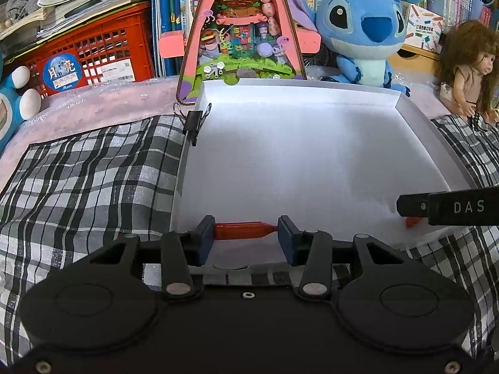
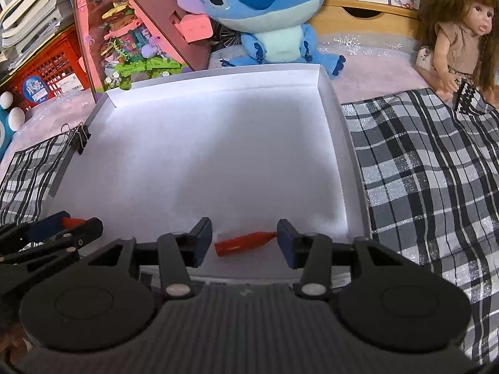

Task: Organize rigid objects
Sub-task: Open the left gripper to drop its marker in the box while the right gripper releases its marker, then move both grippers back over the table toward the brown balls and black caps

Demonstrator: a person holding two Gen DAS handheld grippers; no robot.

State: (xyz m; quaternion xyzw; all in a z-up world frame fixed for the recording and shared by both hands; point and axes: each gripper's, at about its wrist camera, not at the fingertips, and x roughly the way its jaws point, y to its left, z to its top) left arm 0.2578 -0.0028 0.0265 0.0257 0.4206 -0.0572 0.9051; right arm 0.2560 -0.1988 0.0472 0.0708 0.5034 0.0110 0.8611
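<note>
Lying crosswise between right gripper (image 2: 244, 240)'s parted fingers, loose red cap (image 2: 244, 242); left gripper (image 1: 246, 230) clamps second red piece (image 1: 241, 230) end-to-end.

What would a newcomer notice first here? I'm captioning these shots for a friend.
A big blue plush toy sits behind a wide white tray. On the tray's near edge, the left gripper clamps a red pen, and another red pen lies between the right gripper's open fingers.

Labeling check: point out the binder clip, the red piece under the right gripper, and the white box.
binder clip (image 2: 79, 138), right wrist view, black body.
red piece (image 2: 244, 242), right wrist view, mid-body.
white box (image 2: 351, 143), right wrist view, right wall.
</note>
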